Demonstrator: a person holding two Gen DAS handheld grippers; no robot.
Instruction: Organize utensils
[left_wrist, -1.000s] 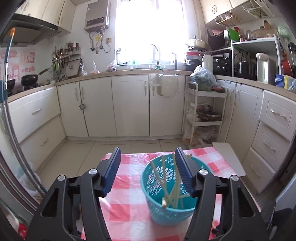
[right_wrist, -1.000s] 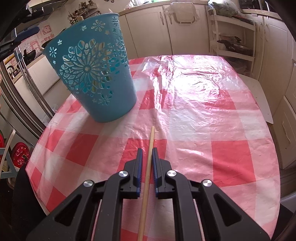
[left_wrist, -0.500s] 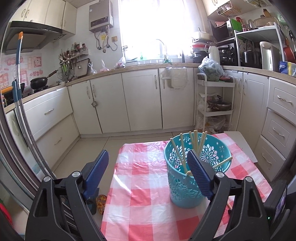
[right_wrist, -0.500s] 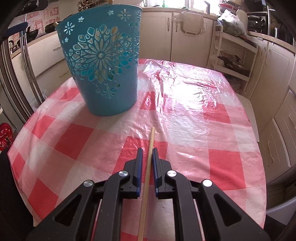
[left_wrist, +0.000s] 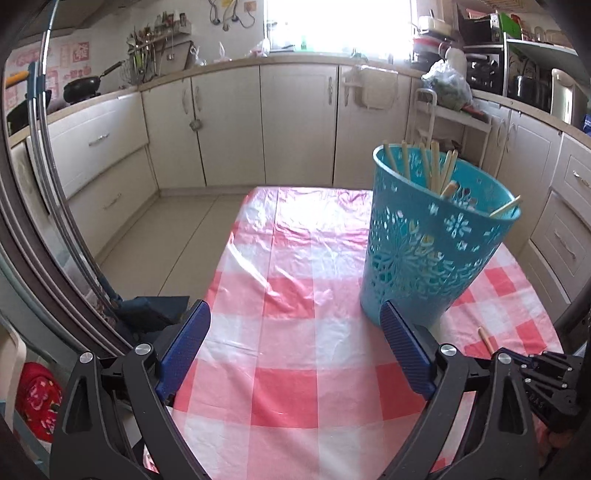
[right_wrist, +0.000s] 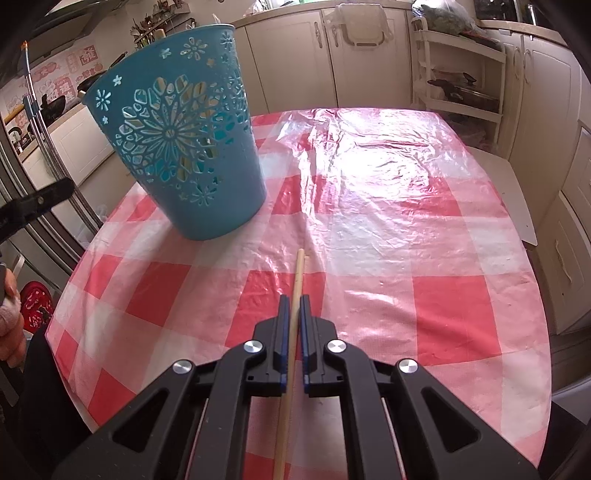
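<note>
Now the left gripper (left_wrist: 295, 347) has backed off the blue basket (left_wrist: 436, 240), jaws wide and empty, basket at its one o'clock. Unchanged, the right gripper (right_wrist: 291, 321) pinches a chopstick (right_wrist: 297, 273), basket at its ten o'clock; insertion likely follows.

The left gripper (left_wrist: 295, 339) has drawn back from the basket (left_wrist: 436, 236).

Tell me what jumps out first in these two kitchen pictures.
The teal basket on the red-checked tablecloth, with chopsticks sticking up inside it. Next, the right tongs shut on one chopstick pointing forward, while the left tongs hang open beside the basket.
</note>
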